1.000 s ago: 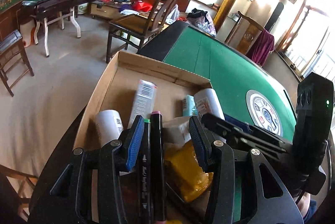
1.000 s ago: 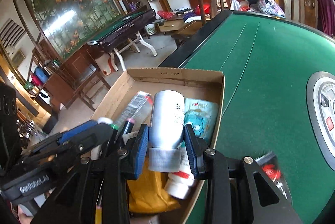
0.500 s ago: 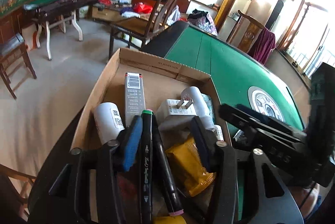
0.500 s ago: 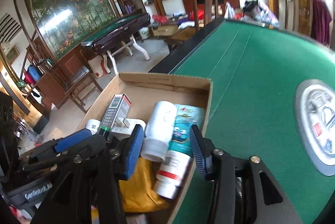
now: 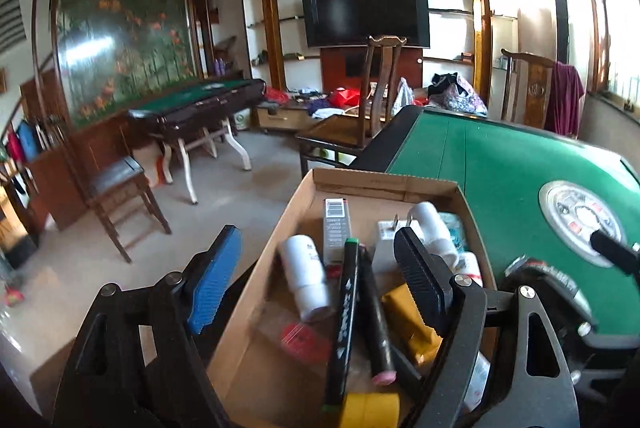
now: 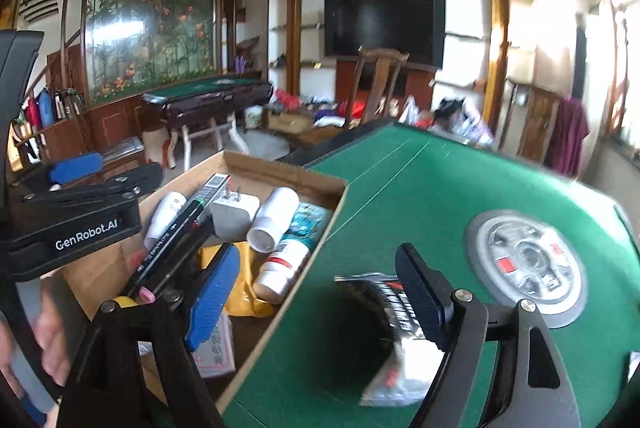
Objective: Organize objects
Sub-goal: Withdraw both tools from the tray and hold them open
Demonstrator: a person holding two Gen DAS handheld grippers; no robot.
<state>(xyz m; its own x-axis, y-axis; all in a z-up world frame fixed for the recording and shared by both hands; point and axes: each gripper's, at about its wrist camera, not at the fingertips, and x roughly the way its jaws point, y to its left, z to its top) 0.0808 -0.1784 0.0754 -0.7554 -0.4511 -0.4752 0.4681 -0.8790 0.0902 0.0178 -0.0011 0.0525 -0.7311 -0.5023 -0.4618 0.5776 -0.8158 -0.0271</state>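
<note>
A cardboard box (image 5: pixel 380 182) sits at the left edge of the green table (image 5: pixel 500 168). It holds two black markers (image 5: pixel 347 308), a white bottle (image 5: pixel 306 274), a white canister (image 6: pixel 272 218), a tube (image 6: pixel 282 266), a charger (image 6: pixel 236 212), a barcoded carton (image 5: pixel 335 228) and a yellow packet (image 5: pixel 408 320). My left gripper (image 5: pixel 320 276) is open and empty above the box. My right gripper (image 6: pixel 316 290) is open and empty above the table's near edge, over a black-and-silver packet (image 6: pixel 394 332) on the felt.
A round grey control panel (image 6: pixel 528 256) is set into the felt at the right. A wooden chair (image 5: pixel 360 124) stands behind the box. A second green table (image 5: pixel 196 104) and a stool (image 5: pixel 120 196) stand on the floor at the left.
Both grippers opened wide and drew back and up from the box. The left one let go of the markers, which now lie in the box. The right one released the white canister and moved right.
</note>
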